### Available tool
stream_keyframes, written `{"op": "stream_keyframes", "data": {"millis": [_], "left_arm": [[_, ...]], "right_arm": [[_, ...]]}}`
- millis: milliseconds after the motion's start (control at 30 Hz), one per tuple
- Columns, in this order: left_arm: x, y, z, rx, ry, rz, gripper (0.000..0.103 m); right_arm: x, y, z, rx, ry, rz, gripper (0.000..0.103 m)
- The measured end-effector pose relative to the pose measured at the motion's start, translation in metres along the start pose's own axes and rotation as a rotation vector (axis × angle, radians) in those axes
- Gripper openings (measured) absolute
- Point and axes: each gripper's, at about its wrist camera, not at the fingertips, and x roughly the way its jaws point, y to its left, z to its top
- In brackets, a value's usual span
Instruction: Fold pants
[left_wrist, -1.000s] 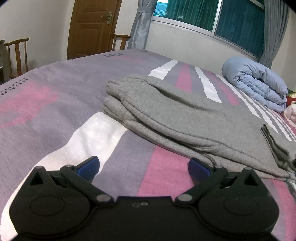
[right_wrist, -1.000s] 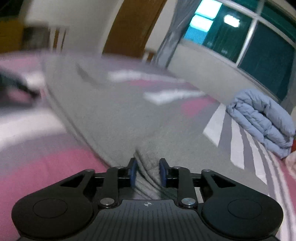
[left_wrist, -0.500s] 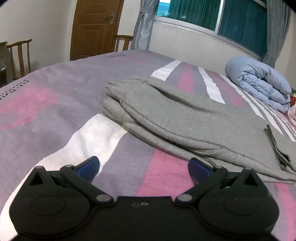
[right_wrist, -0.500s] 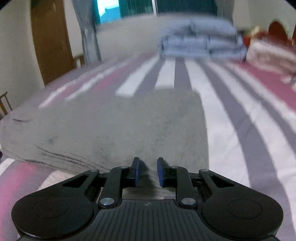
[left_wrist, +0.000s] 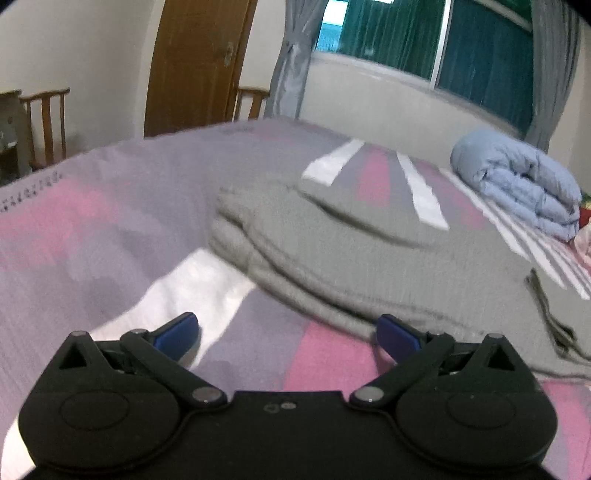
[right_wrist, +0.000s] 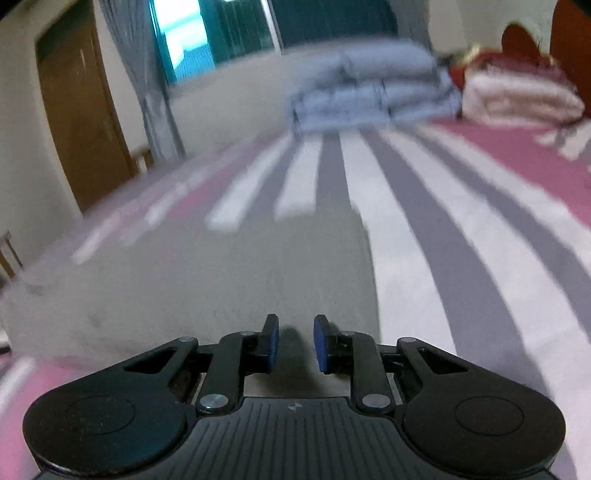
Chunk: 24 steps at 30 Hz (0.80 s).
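Grey sweatpants (left_wrist: 369, 258) lie folded lengthwise on the striped bed cover, waist end at the left, leg ends at the far right. My left gripper (left_wrist: 286, 325) hovers open over the cover just in front of the pants, touching nothing. In the right wrist view the pants (right_wrist: 221, 277) stretch away from me. My right gripper (right_wrist: 295, 332) sits at their near edge close to the leg end. Its blue pads (right_wrist: 273, 343) stand a narrow gap apart, with a dark fold of the grey cloth pinched between them.
The bed cover (left_wrist: 92, 229) is pink, purple and white. A folded blue quilt (left_wrist: 517, 184) lies at the back by the window, and a pale folded blanket (right_wrist: 517, 96) sits beside it. Wooden chairs (left_wrist: 44, 122) and a door (left_wrist: 195, 62) stand beyond the bed.
My right gripper travelled along the pants toward the leg end and rolled, so its view swung from the door to the quilt. The raised leg end settled flat. The left gripper stayed put.
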Motion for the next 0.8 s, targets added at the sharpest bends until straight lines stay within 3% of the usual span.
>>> {"op": "stream_keyframes", "data": {"millis": [33, 100, 167, 267, 400, 467, 500, 633, 700, 767, 800], "left_arm": [[0.000, 0.000, 0.001, 0.003, -0.012, 0.006, 0.097], [0.005, 0.001, 0.004, -0.008, -0.011, 0.006, 0.097], [0.011, 0.002, 0.005, -0.018, 0.005, -0.007, 0.097], [0.019, 0.004, 0.004, -0.026, 0.029, -0.016, 0.097], [0.019, 0.005, 0.002, -0.035, 0.032, -0.022, 0.097], [0.021, 0.005, 0.002, -0.038, 0.036, -0.020, 0.098], [0.021, 0.005, 0.002, -0.037, 0.038, -0.017, 0.098], [0.021, 0.004, 0.001, -0.038, 0.036, -0.019, 0.097], [0.021, 0.004, 0.001, -0.038, 0.035, -0.019, 0.097], [0.021, 0.003, 0.000, -0.034, 0.034, -0.017, 0.097], [0.021, 0.003, 0.000, -0.034, 0.034, -0.016, 0.097]], "right_arm": [[0.008, 0.003, -0.001, -0.013, 0.024, -0.008, 0.022], [0.030, 0.009, -0.017, -0.064, 0.167, -0.006, 0.022], [0.024, 0.013, -0.017, -0.118, 0.113, -0.003, 0.022], [0.027, 0.009, 0.015, -0.098, -0.021, -0.007, 0.022], [0.079, -0.003, 0.052, -0.051, 0.005, -0.079, 0.022], [0.115, -0.018, 0.053, -0.025, 0.167, -0.078, 0.022], [0.118, -0.025, 0.052, 0.002, 0.180, -0.063, 0.022], [0.059, -0.031, 0.037, 0.023, 0.056, -0.022, 0.022], [0.030, -0.027, 0.014, 0.000, 0.064, -0.017, 0.022], [0.014, -0.019, -0.014, -0.060, 0.145, -0.012, 0.022], [0.004, -0.013, -0.024, -0.111, 0.129, -0.037, 0.022]]}}
